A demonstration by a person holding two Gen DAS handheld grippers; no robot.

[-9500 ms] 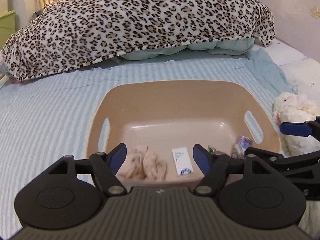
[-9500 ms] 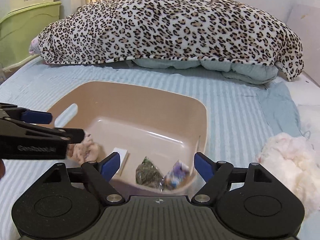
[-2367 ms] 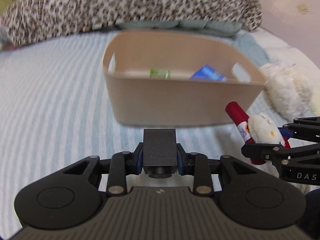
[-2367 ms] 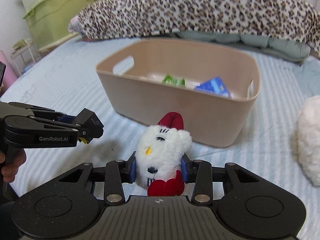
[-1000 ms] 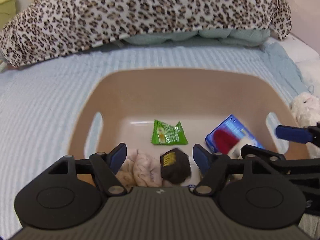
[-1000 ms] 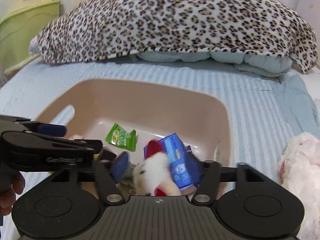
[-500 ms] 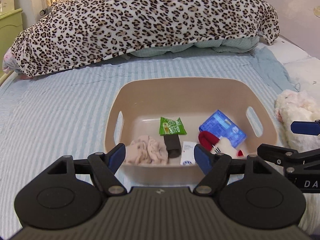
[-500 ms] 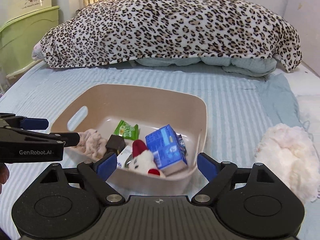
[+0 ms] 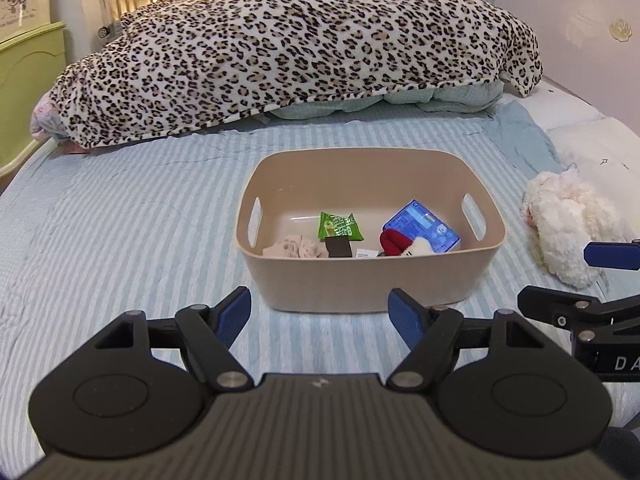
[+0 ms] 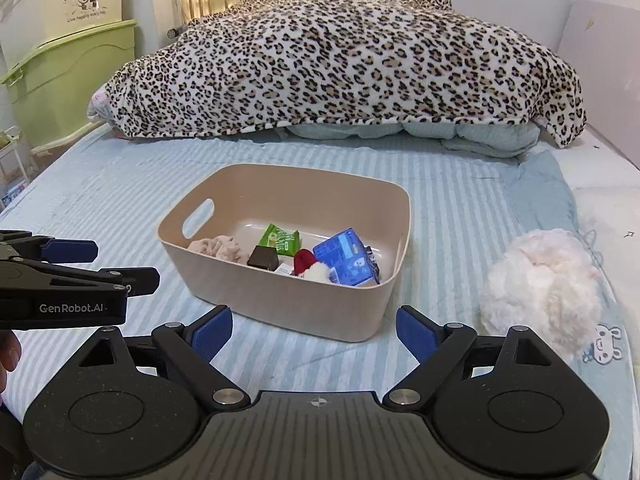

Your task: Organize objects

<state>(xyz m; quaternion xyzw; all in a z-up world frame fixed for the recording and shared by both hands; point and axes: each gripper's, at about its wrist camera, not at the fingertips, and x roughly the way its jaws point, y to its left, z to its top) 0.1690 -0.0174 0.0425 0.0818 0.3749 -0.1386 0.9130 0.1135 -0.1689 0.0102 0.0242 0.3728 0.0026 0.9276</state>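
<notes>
A beige plastic basket (image 9: pixel 372 292) (image 10: pixel 304 308) sits on the striped bed. Inside lie a green snack packet (image 9: pixel 338 226) (image 10: pixel 280 238), a blue carton (image 9: pixel 422 228) (image 10: pixel 346 256), a red-and-white plush toy (image 9: pixel 400 242) (image 10: pixel 310 266), a dark block (image 9: pixel 338 247) (image 10: pixel 263 258), a pink cloth (image 9: pixel 294 248) (image 10: pixel 220 249) and a white card (image 9: pixel 365 254). My left gripper (image 9: pixel 320 312) is open and empty, in front of the basket. My right gripper (image 10: pixel 314 330) is open and empty, in front of the basket too.
A fluffy white plush (image 9: pixel 568 224) (image 10: pixel 540 280) lies on the bed right of the basket. A leopard-print blanket (image 9: pixel 300 52) (image 10: pixel 340 60) is piled at the back. Green plastic drawers (image 10: pixel 68 80) stand at the far left.
Both grippers have pulled back from the basket, which now looks smaller and farther. Earlier the right gripper let go of the plush toy and the left let go of the dark block into the basket.
</notes>
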